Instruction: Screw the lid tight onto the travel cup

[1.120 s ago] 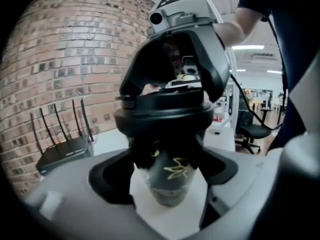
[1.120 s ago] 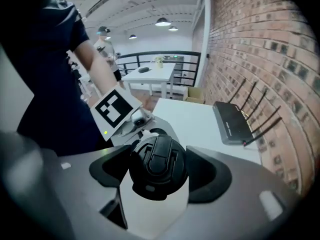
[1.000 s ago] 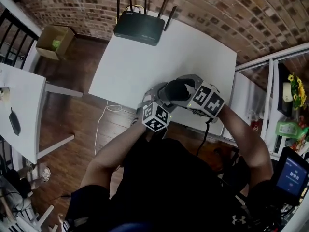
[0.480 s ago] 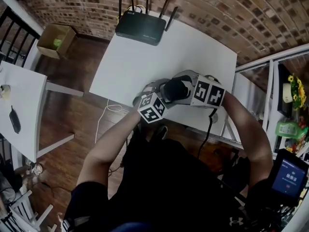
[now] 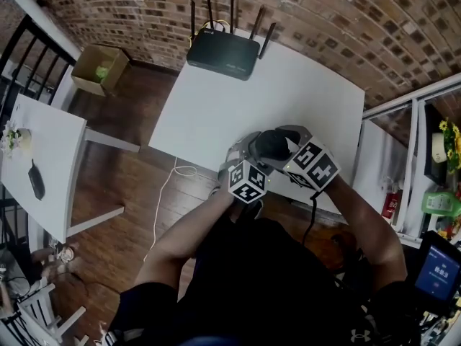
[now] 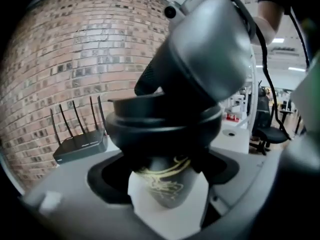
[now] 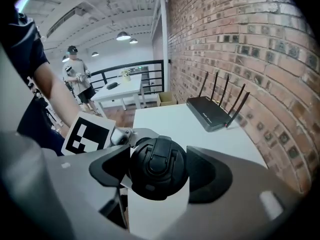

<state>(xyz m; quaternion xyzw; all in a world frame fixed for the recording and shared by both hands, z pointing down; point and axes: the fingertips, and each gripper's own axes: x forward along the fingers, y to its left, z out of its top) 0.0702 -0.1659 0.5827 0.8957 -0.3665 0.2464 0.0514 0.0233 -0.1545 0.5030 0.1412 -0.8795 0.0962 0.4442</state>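
Observation:
A dark travel cup [image 6: 162, 186] with a gold pattern stands between the jaws of my left gripper [image 6: 162, 184], which is shut on its body. Its black lid [image 7: 157, 166] sits on top of the cup [image 5: 272, 144], and my right gripper [image 7: 157, 169] is shut around that lid from above. In the head view the left gripper [image 5: 252, 157] and the right gripper [image 5: 279, 146] meet at the cup, just over the front edge of the white table [image 5: 238, 99]. The seam between lid [image 6: 165, 126] and cup is partly hidden by the jaws.
A black router [image 5: 223, 49] with several antennas stands at the table's far edge against the brick wall. A second white table [image 5: 36, 164] is on the left, a cardboard box [image 5: 101, 67] on the floor. A person [image 7: 77, 79] stands far behind.
The right gripper's marker cube has turned about the lid while both grippers stay closed on the cup. The pair has drifted slightly right in the head view.

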